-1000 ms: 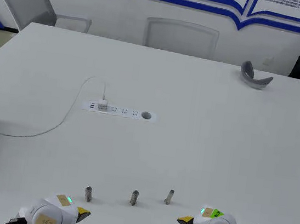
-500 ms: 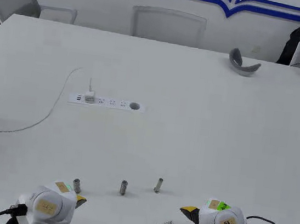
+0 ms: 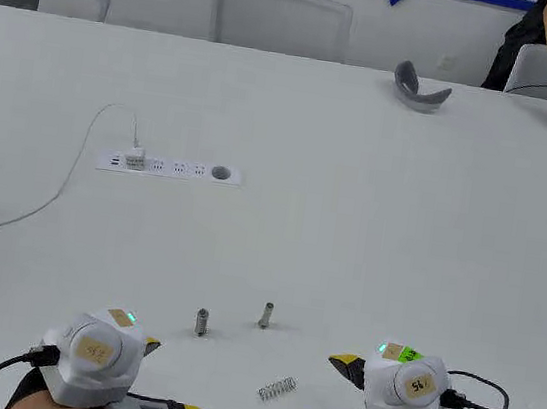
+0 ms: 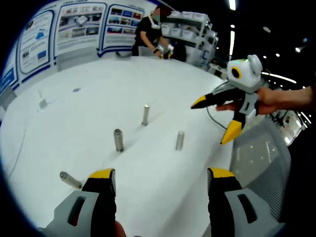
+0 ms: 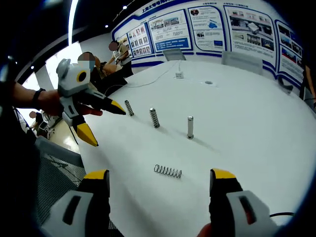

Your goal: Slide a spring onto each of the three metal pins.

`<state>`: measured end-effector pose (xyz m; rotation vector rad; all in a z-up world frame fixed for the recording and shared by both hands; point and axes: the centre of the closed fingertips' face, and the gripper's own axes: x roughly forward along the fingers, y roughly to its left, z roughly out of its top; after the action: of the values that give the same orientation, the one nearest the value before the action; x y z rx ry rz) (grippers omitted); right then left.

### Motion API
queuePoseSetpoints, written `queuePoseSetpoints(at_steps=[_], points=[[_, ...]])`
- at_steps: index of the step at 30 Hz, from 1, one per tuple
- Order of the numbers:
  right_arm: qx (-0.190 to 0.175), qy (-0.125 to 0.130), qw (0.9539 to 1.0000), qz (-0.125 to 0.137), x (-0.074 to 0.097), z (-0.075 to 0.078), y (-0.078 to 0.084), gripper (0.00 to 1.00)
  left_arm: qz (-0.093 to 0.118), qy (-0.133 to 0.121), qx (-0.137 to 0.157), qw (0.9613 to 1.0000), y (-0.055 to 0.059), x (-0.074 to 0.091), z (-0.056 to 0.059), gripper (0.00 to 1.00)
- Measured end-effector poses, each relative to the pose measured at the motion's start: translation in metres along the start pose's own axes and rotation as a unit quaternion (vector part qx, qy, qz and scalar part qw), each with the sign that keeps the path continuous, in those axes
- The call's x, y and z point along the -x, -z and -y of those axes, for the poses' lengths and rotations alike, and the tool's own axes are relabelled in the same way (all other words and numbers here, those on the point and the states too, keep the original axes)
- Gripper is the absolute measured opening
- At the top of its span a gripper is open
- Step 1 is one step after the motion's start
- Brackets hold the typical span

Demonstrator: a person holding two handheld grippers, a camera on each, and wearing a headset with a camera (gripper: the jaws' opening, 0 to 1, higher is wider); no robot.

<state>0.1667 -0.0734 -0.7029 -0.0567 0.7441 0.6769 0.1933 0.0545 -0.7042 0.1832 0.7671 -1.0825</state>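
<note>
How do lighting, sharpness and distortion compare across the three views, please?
Head view: even light on the white table, faint shadows, straight lines. Left gripper view: fisheye bends the table, ceiling lights glare, the pins look soft. Right gripper view: same bending, a strip light flares, the loose spring is crisp.

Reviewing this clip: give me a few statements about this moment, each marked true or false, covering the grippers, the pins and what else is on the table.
1. Both grippers are open and hold nothing. True: the left gripper and the right gripper are open and empty.
2. Every pin already carries a spring. False: the bare pin has none.
3. A spring lies loose on the table. True: the loose spring lies flat on the table between the grippers.
4. Nothing is plugged into the power strip. False: a white plug with a cable sits in the power strip.
</note>
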Motion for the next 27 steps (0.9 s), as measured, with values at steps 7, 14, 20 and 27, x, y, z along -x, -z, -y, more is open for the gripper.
queuePoseSetpoints(at_steps=[7,14,20,27], points=[[-0.002,0.000,1.0000,-0.001,0.003,0.001,0.005,0.85,-0.005,0.013,-0.009,0.9999,-0.006,-0.016,0.008,0.77],[-0.002,0.001,1.0000,-0.007,0.008,0.003,0.009,0.85,-0.012,0.025,-0.016,0.9995,-0.011,-0.030,0.016,0.76],[0.000,-0.004,0.9999,-0.011,0.011,0.002,0.011,0.86,-0.017,0.035,-0.021,0.9990,-0.012,-0.040,0.022,0.76],[-0.003,-0.004,0.9999,-0.012,0.014,0.002,0.015,0.87,-0.025,0.045,-0.026,0.9983,-0.013,-0.053,0.029,0.75]])
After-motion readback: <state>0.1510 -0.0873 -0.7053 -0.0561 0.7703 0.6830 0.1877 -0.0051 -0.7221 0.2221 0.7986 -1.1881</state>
